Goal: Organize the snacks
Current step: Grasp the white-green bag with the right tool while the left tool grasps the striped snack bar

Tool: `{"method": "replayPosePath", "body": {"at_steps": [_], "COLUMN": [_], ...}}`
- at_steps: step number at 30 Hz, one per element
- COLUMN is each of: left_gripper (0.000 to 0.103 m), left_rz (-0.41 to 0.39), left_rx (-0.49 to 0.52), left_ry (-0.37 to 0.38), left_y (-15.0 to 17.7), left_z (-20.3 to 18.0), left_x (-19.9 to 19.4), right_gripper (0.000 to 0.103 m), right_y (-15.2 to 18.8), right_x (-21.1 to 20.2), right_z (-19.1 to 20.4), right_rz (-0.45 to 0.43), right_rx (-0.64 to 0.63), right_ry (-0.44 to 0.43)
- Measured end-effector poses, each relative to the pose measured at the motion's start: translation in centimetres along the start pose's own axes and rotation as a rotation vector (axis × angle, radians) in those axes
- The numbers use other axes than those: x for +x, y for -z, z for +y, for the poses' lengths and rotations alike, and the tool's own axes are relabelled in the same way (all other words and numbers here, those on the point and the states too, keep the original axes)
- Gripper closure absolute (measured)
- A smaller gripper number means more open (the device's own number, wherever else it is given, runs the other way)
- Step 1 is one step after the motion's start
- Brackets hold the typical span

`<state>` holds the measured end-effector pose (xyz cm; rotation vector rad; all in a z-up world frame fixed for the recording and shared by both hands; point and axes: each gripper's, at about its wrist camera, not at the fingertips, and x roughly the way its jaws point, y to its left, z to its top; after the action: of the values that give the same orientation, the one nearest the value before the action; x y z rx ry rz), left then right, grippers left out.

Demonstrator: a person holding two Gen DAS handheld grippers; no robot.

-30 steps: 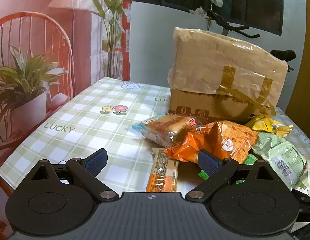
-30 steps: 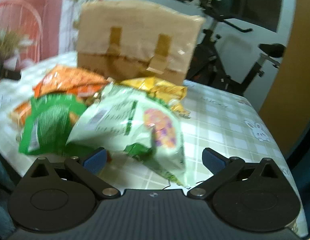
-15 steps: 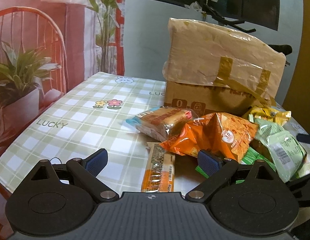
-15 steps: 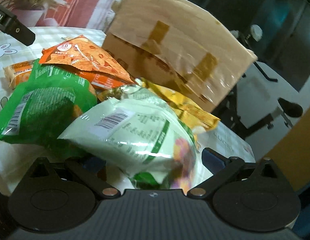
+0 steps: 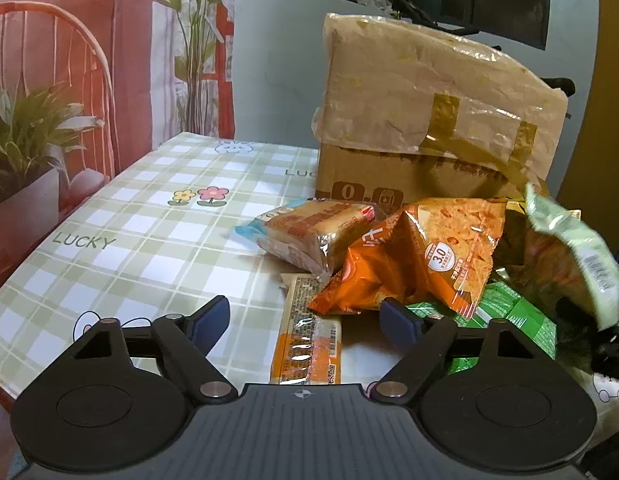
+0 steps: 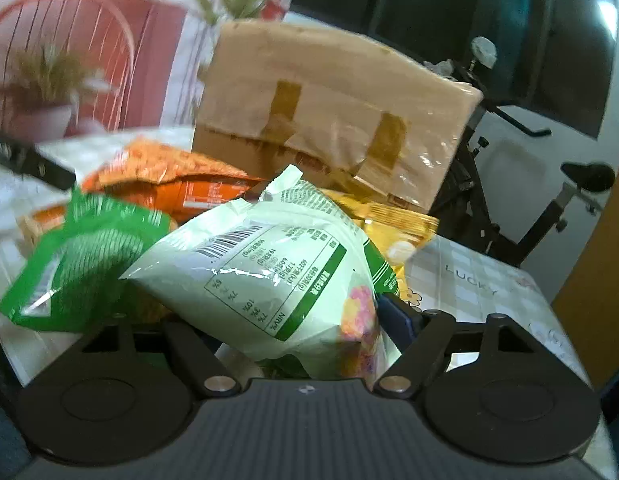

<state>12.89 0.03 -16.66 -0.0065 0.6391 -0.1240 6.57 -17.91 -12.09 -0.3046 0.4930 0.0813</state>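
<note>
- Right wrist view: the right hand-held gripper [image 6: 305, 316] clamps the pale green snack bag [image 6: 269, 264], raised above the pile before the cardboard box [image 6: 329, 120].
- Left hand-held gripper [image 5: 305, 316] hovers wide above the orange bar [image 5: 309, 340] on the desk [image 5: 149, 240].
- Advice: grip firmly, lift clear of the dark green bag [image 6: 77, 256].

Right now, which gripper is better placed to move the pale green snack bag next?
Right gripper: the pale green snack bag already sits between its fingers, tilted up off the pile. Left gripper is open and empty over the orange bar wrapper, away from that bag.
</note>
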Motion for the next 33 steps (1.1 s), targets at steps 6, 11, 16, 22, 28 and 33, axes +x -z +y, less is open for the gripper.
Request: {"method": "replayPosePath", "body": {"at_steps": [6,11,16,22,28,33], "left_gripper": [0.028,0.034,0.036,0.063,0.063,0.064], "left_rz": [0.021,0.046,0.079,0.118,0.118,0.067], "left_rx": [0.019,0.024,0.023,0.062,-0.004,-0.051], "left_ry": [-0.01,-0.036,-0.043,-0.048,-0.056,-0.084], "left_y": [0.3,0.5,0.2,0.7,0.7,0.0], "left_z": [0.0,0.1,0.1,0.1,1.2,1.8], "left_x": [0.8,1.8,3.8,4.5,3.6,2.2], "right_gripper": [0.026,0.026,0.026,0.026,0.026,0.026], "right_y": [0.0,-0.1,0.1,0.4,0.4,0.3], "right_x": [-1.1,-1.5,-1.5,-1.6,-1.5,-1.9], "right_z": [-1.5,-1.8,-1.6,-1.7,-1.7,-2.0], "right_rz": [-0.048,-0.062,-0.065,-0.067,-0.07,-0.08], "right_rx": [0.123,0.157,0.166,0.168,0.177,0.192], "right_ry": [-0.016,-0.016,-0.016,-0.014,-0.012,-0.009]}}
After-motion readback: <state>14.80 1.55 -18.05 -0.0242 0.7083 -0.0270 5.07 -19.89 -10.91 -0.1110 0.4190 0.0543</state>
